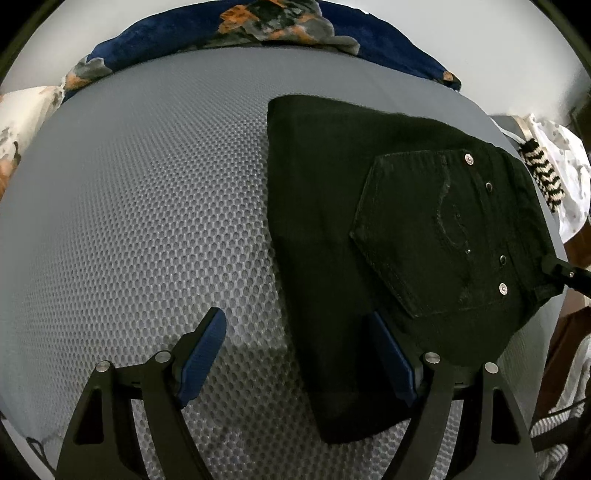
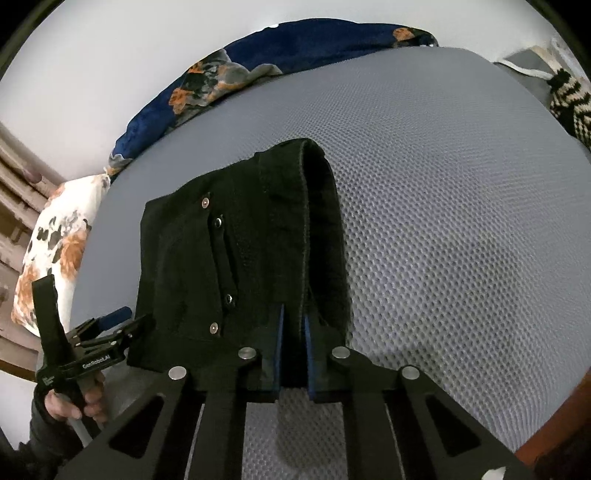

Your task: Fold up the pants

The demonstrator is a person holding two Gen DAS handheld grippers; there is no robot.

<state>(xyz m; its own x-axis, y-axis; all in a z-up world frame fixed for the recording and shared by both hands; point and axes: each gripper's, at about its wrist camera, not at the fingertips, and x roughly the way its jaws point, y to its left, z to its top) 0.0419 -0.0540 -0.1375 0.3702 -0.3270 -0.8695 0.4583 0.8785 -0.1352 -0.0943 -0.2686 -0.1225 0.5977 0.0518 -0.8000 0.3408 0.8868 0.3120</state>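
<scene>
Black pants (image 1: 369,229) lie folded on a grey bed (image 1: 147,206) with a bumpy mesh cover. They sit on the right part of the bed in the left camera's view. A back pocket (image 1: 424,236) faces up, with small shiny studs beside it.

The left gripper (image 1: 297,354) is spread wide and grasps nothing. Its left blue pad (image 1: 203,354) hangs over the bare bed. Its right blue pad (image 1: 391,358) sits at the near edge of the pants.

The right gripper (image 2: 293,350) is clenched on the waistband (image 2: 306,236) of the pants. A fold of black cloth sits squeezed between its two blue pads.

In the right camera's view, the left gripper shows at the near left, held by a hand (image 2: 79,402). White letters on it read "GenRobot.AI".

At the far edge of the bed lies a dark blue blanket (image 1: 369,29) with orange and grey flowers. A white pillow (image 2: 59,251) with orange flowers lies at the left. A black-and-white striped cloth (image 1: 543,177) lies at the right.
</scene>
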